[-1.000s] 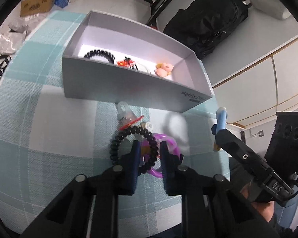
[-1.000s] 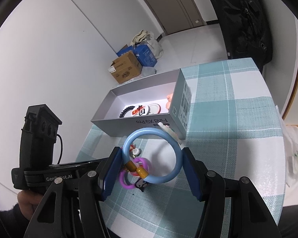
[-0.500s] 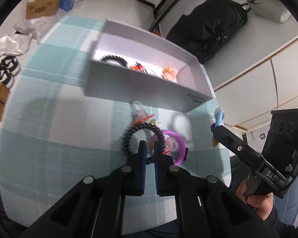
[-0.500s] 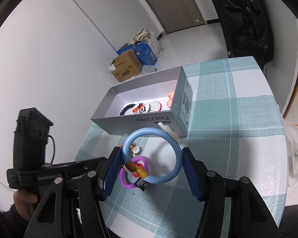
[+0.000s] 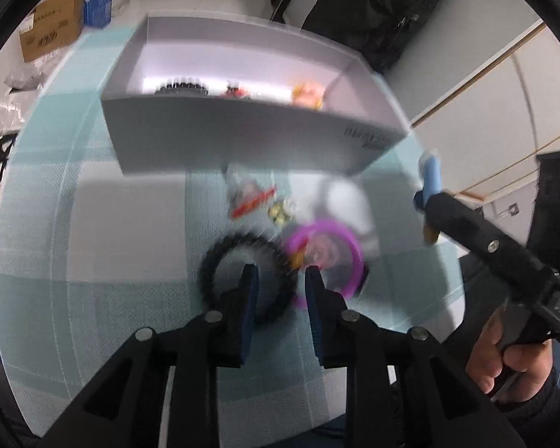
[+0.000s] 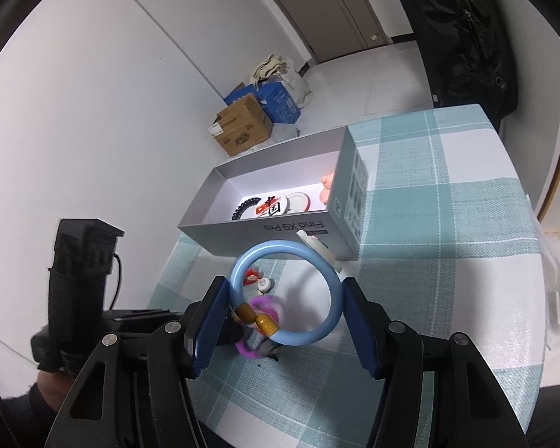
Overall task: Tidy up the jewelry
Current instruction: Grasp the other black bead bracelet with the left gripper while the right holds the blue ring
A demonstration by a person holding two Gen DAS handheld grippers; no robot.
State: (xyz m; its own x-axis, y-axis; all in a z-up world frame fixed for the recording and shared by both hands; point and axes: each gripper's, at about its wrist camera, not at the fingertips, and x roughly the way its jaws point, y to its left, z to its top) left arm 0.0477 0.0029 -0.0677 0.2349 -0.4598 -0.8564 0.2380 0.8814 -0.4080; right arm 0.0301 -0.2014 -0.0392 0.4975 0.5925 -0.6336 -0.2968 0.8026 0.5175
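On the checked worktop [image 5: 104,261], the left gripper [image 5: 278,280] has just been opening, straddling the black bead bracelet [image 5: 220,257] unpressed. The right gripper [image 6: 285,306] pinches a blue bangle [image 6: 328,280]

My worktop [image 6: 448,224] has a cloth in pale teal and white checks. The box [image 6: 265,229] on it is grey outside and white inside. My right tongs [image 6: 285,311] are black with dark blue pads, and the ring [image 6: 328,272] there is light blue with two gold ends. Near my left tongs [image 5: 278,291] are a black bead bracelet [image 5: 212,261] and a purple ring [image 5: 349,246].
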